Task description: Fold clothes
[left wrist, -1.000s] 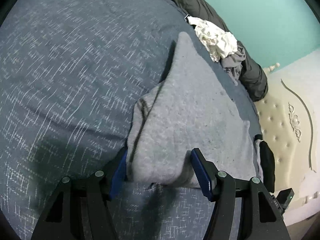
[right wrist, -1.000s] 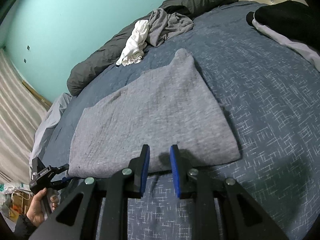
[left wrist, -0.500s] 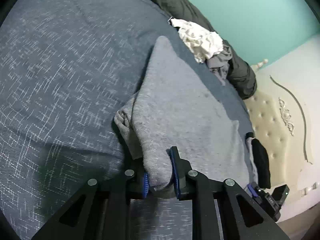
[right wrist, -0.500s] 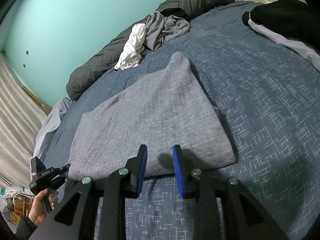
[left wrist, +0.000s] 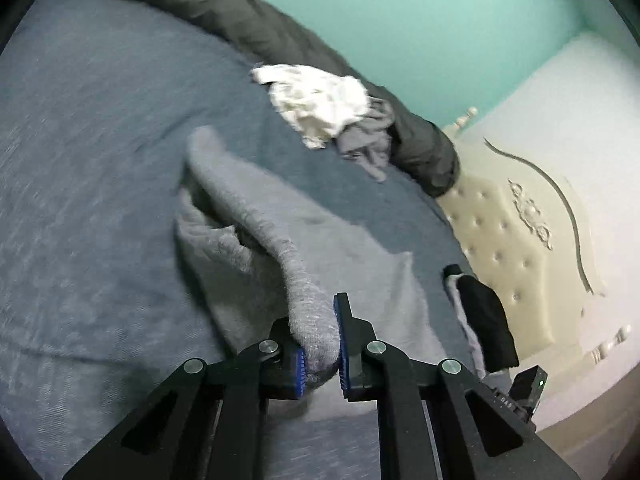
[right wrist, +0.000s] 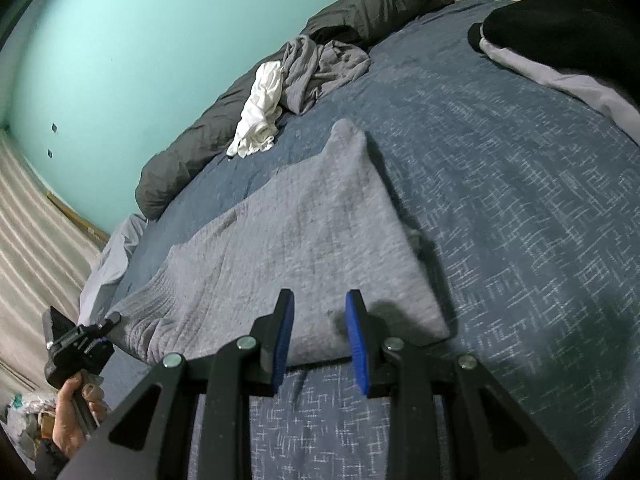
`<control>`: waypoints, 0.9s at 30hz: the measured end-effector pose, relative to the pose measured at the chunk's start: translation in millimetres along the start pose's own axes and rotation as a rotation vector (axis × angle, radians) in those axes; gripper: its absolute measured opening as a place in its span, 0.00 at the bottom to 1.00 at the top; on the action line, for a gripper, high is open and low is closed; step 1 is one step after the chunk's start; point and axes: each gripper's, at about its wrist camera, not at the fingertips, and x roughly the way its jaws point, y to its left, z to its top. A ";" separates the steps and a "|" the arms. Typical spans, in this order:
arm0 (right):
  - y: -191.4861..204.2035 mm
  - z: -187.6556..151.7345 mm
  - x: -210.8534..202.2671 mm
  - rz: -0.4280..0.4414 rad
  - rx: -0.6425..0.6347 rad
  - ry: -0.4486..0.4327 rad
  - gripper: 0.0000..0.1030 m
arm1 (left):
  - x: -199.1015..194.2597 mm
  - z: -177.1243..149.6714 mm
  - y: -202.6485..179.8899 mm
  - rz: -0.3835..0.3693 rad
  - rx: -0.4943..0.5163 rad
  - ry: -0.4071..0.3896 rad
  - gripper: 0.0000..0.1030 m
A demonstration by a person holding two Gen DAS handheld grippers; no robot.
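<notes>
Left wrist: left gripper (left wrist: 320, 354) pinches grey garment (left wrist: 280, 224); right gripper (right wrist: 320, 340) part-open, empty, above hem.

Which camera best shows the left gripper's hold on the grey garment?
The left wrist view: the left gripper is shut on a bunched edge of the grey garment, lifted off the bed. The right wrist view shows that gripper only at the garment's far corner, grip hidden.
</notes>
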 end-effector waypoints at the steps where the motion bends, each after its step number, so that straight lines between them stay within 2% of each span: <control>1: -2.2 1.2 -3.0 0.004 0.003 -0.006 0.25 | 6.1 3.2 -16.2 -0.012 0.025 0.007 0.12; 4: -9.4 4.8 -11.4 0.011 0.014 -0.020 0.26 | 32.6 10.6 -76.5 -0.054 0.108 0.037 0.12; 7: -20.2 8.6 -16.7 0.012 0.037 -0.025 0.26 | 64.8 2.4 -128.3 -0.089 0.183 0.086 0.12; 12: -39.1 14.9 -24.6 0.013 0.078 -0.031 0.27 | 154.1 -47.7 -205.4 -0.126 0.327 0.257 0.12; 15: -50.3 18.6 -29.4 0.013 0.102 -0.034 0.29 | 202.7 -90.7 -217.3 -0.096 0.376 0.395 0.12; 16: -54.1 19.9 -31.0 0.013 0.111 -0.036 0.30 | 210.7 -101.4 -218.0 -0.082 0.389 0.419 0.12; 18: -61.6 22.4 -34.1 0.014 0.127 -0.038 0.31 | 218.6 -113.9 -217.0 -0.065 0.394 0.440 0.14; 22: -62.1 25.9 -32.5 0.043 0.127 -0.031 0.31 | 202.4 -110.3 -211.6 -0.084 0.365 0.421 0.20; 23: -58.8 26.4 -30.4 0.056 0.118 -0.028 0.32 | 193.3 -104.8 -210.7 -0.088 0.365 0.404 0.25; 24: -55.3 26.6 -28.1 0.069 0.109 -0.024 0.33 | 183.5 -98.9 -209.6 -0.089 0.367 0.384 0.34; 26: -47.9 27.9 -22.2 0.099 0.100 -0.012 0.41 | 165.6 -86.8 -206.1 -0.081 0.372 0.341 0.42; 27: -44.1 28.6 -19.2 0.114 0.096 -0.005 0.42 | 156.5 -81.7 -200.8 -0.063 0.377 0.320 0.43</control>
